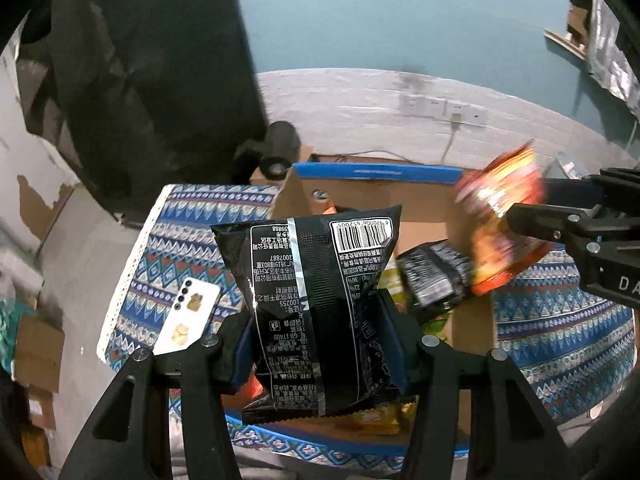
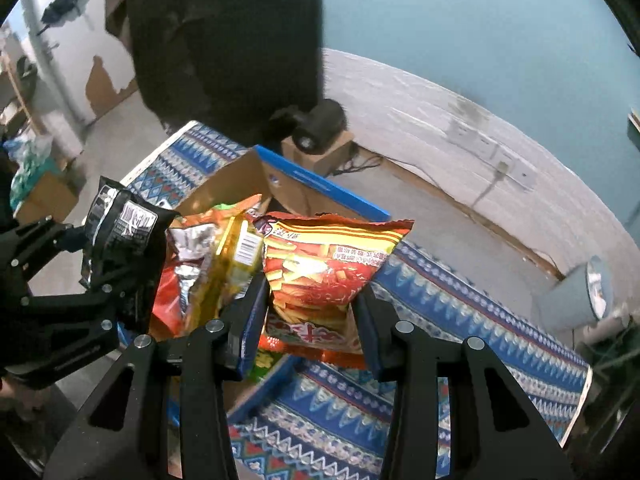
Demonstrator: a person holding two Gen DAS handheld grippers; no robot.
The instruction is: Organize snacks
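Left gripper (image 1: 316, 344) clamps a black snack bag (image 1: 316, 300), upright above the cardboard box (image 1: 424, 220). Right gripper (image 2: 310, 320) pinches a red-orange snack bag (image 2: 324, 276) at the box's right side, over more packets inside. The box sits on a blue patterned cloth (image 2: 460, 312), a white phone (image 1: 188, 316) beside it. Behind: a teal wall (image 1: 380, 12) over a white band with sockets, and a grey floor.

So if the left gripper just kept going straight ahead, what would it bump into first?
Probably the far wall of the cardboard box. The left gripper, holding the black bag, points over the snacks there, though depth is hard to judge.
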